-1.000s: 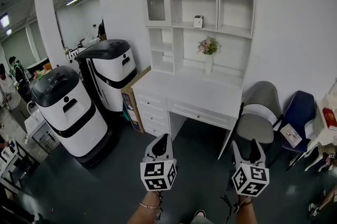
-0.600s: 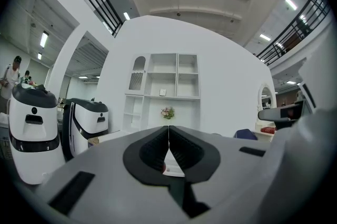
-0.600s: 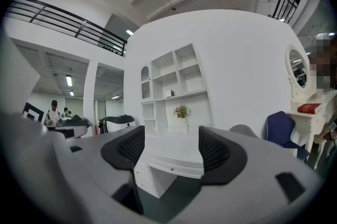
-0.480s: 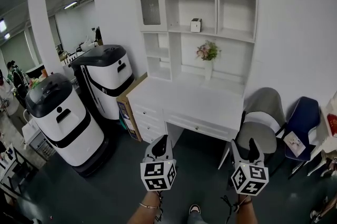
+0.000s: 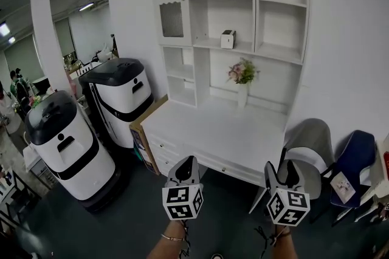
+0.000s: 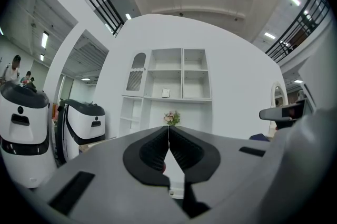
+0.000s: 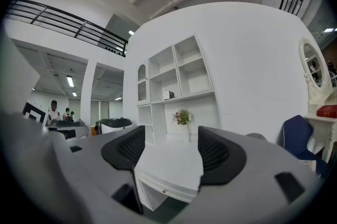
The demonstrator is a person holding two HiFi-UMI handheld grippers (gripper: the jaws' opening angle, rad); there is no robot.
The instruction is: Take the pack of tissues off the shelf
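The pack of tissues (image 5: pixel 227 39) is a small white box with a dark top, standing on a middle shelf of the white shelf unit (image 5: pixel 276 51); it also shows small in the left gripper view (image 6: pixel 166 93) and the right gripper view (image 7: pixel 168 94). Both grippers are held level in front of the desk, well short of the shelf. My left gripper (image 5: pixel 185 167) is shut, its pads meeting with nothing between them. My right gripper (image 5: pixel 285 171) is open and empty.
A white desk (image 5: pixel 213 136) with drawers stands under the shelves, with a vase of flowers (image 5: pixel 242 75) at its back. Two white-and-black machines (image 5: pixel 61 142) stand at left beside a cardboard box (image 5: pixel 141 133). A grey chair (image 5: pixel 310 142) and a blue chair (image 5: pixel 352 160) stand at right.
The desk and shelf unit have grown larger and come nearer in the head view as I moved toward them. Both grippers keep the same pose.
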